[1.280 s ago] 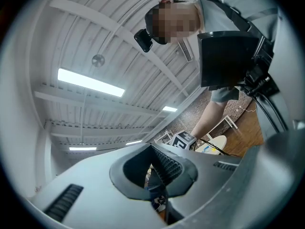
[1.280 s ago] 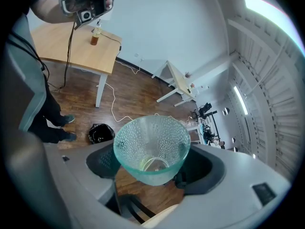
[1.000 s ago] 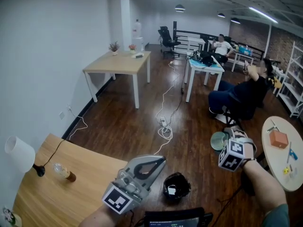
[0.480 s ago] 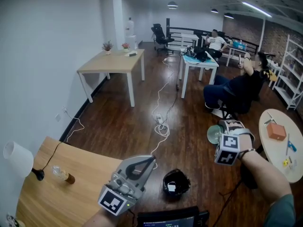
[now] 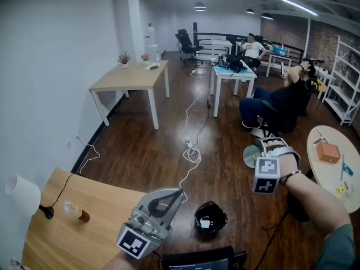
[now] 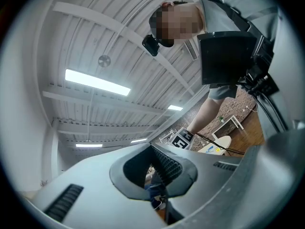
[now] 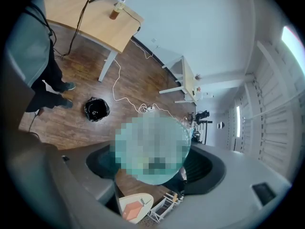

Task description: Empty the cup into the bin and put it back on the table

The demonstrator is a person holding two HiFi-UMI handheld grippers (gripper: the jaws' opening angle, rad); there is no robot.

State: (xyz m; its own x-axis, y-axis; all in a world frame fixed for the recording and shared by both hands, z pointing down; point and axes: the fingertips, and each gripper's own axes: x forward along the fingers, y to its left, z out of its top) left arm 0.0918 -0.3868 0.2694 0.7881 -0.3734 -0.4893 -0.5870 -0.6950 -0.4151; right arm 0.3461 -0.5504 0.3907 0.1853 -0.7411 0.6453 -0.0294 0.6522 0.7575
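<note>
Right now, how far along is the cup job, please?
Done: the cup is held in the fingers of the right gripper. In hand: it hangs beside the bin, not over it. Left: setting it on the nearby round table; whether it's emptied, I can't tell.

A light wooden table (image 5: 132, 76) stands by the white wall with two small potted plants (image 5: 124, 58) on it; a white cable (image 5: 194, 155) snakes over the dark floor; a person in dark clothes (image 5: 286, 101) sits beyond
</note>
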